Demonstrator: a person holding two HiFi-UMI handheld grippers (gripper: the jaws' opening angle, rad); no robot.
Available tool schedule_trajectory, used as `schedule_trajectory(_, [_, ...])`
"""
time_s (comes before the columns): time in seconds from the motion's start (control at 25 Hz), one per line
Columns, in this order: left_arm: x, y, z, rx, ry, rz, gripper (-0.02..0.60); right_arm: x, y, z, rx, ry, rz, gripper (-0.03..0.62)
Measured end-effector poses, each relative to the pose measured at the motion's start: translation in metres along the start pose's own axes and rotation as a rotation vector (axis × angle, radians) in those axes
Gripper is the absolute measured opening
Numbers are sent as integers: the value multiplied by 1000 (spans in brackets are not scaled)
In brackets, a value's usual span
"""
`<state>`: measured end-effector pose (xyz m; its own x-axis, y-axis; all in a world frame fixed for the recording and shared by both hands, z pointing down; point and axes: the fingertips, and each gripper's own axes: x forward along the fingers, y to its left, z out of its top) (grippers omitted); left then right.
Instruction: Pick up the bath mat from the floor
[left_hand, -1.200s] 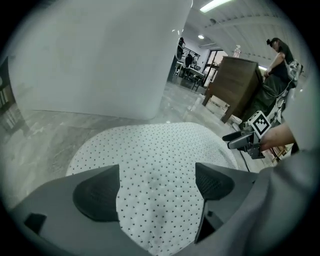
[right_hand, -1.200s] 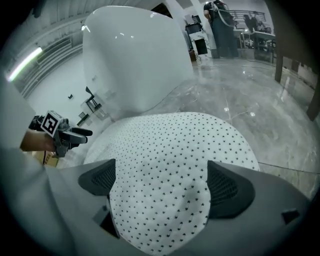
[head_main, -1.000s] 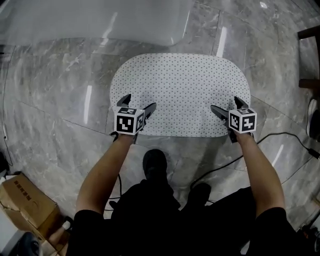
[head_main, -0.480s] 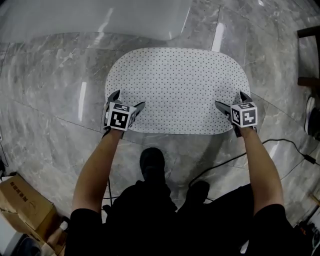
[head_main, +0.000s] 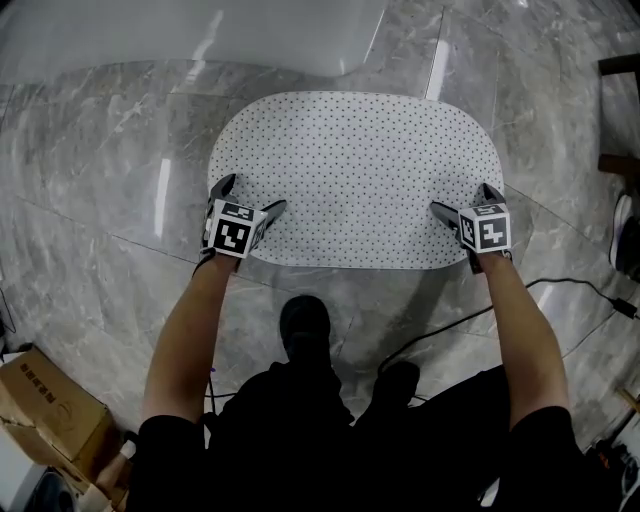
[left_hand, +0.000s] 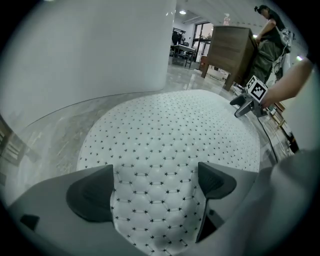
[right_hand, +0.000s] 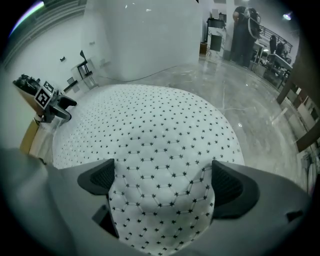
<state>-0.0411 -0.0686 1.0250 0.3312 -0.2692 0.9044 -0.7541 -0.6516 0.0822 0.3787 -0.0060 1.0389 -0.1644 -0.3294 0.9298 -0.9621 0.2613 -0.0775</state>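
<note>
Glossy grey marble floor (head_main: 90, 180) with streaks of ceiling light, white curved wall (head_main: 200, 35) beyond, cardboard box (head_main: 45, 405), black cable (head_main: 440, 325), brown wooden cabinet (left_hand: 227, 52).

Spread flat on glossy grey marble floor tiles (head_main: 110, 140): a white oval bath mat (head_main: 355, 170), dotted with small dark stars. Trailed over the tiles at right, a black cable (head_main: 440, 328); parked at lower left, a cardboard box (head_main: 45, 410).

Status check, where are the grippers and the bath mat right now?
Left gripper open, straddling bath mat, near-left edge. Right gripper open, straddling near-right edge. Mat flat on floor. Black cable nearby, off the mat.
</note>
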Motion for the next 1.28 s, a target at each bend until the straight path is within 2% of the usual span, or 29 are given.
schedule_trajectory(0.36, [3, 0, -1, -9, 28, 17, 520, 2, 0, 3, -33, 23, 18, 586])
schedule_trajectory(0.56, [-1, -1, -3, -55, 14, 60, 518, 0, 4, 3, -40, 32, 8, 571])
schedule_trajectory(0.68, [-2, 2, -2, -55, 6, 93, 520, -2, 13, 4, -57, 27, 19, 498])
schedule_trajectory(0.84, [16, 6, -16, -108, 16, 47, 522, -5, 30, 7, -114, 22, 39, 370])
schedule_trajectory(1.04, [18, 5, -14, -110, 9, 45, 523, -5, 52, 9, -205, 63, 62, 203])
schedule_trajectory(1.16, [17, 6, -14, -116, -3, 55, 522, -3, 60, 10, -229, 110, 68, 141])
schedule_trajectory(1.28, [15, 4, -13, -121, -30, 62, 518, -4, 63, 8, -253, 129, 71, 120])
